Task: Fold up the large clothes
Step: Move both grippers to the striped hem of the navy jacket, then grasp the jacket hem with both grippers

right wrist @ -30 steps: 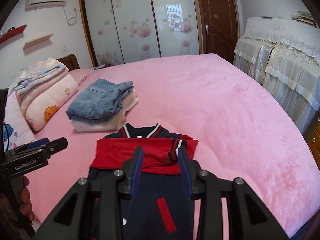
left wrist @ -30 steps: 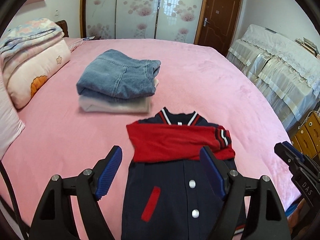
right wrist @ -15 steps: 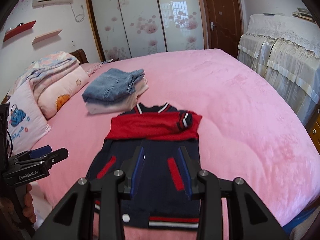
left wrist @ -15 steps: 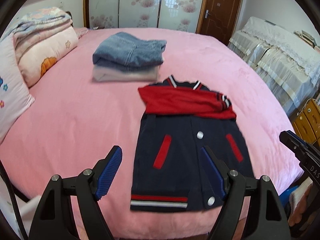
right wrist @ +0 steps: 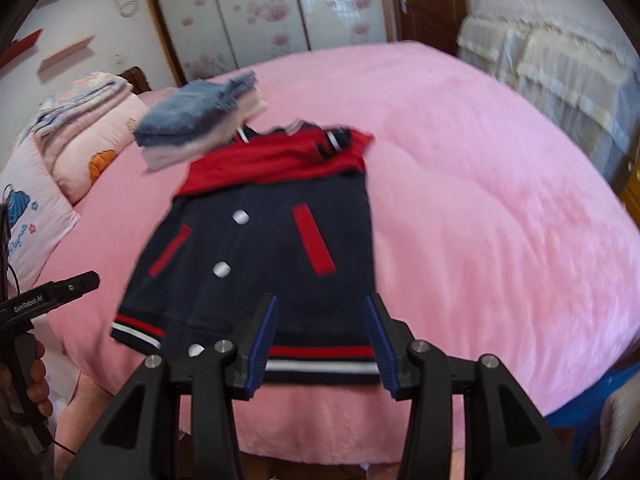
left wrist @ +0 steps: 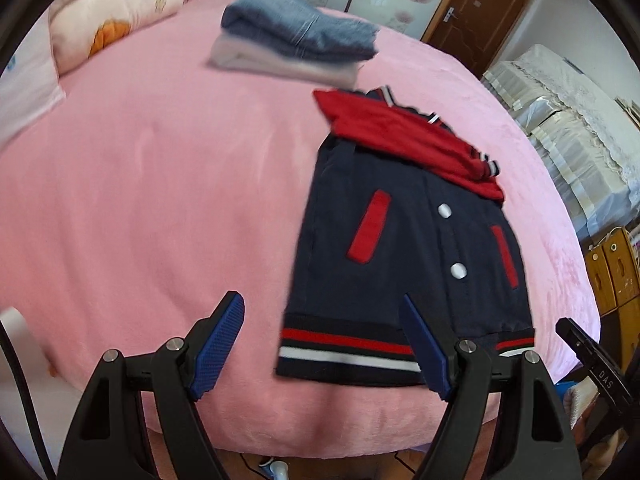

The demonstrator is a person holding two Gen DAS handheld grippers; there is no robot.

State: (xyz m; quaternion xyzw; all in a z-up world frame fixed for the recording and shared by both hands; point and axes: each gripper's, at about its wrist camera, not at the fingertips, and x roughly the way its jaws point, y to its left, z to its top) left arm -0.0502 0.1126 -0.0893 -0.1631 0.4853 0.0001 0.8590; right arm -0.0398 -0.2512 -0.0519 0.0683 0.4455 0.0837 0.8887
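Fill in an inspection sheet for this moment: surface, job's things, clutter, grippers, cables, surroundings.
Surface: pink bed cover, wide bare area left of the garment.
Job's things: navy and red jacket lying flat, buttons up, red sleeves folded across the chest, striped hem at the near bed edge.
Clutter: stack of folded clothes, jeans on top, beyond the collar; pillows at the head of the bed.
Grippers: left hand-held gripper open, empty, at the hem's left corner; right hand-held gripper open, its jaws have just been opening, nothing between them, over the hem's right part.
Cables: thin black cable at the left edge.
Surroundings: sliding wardrobe, brown door, covered furniture.
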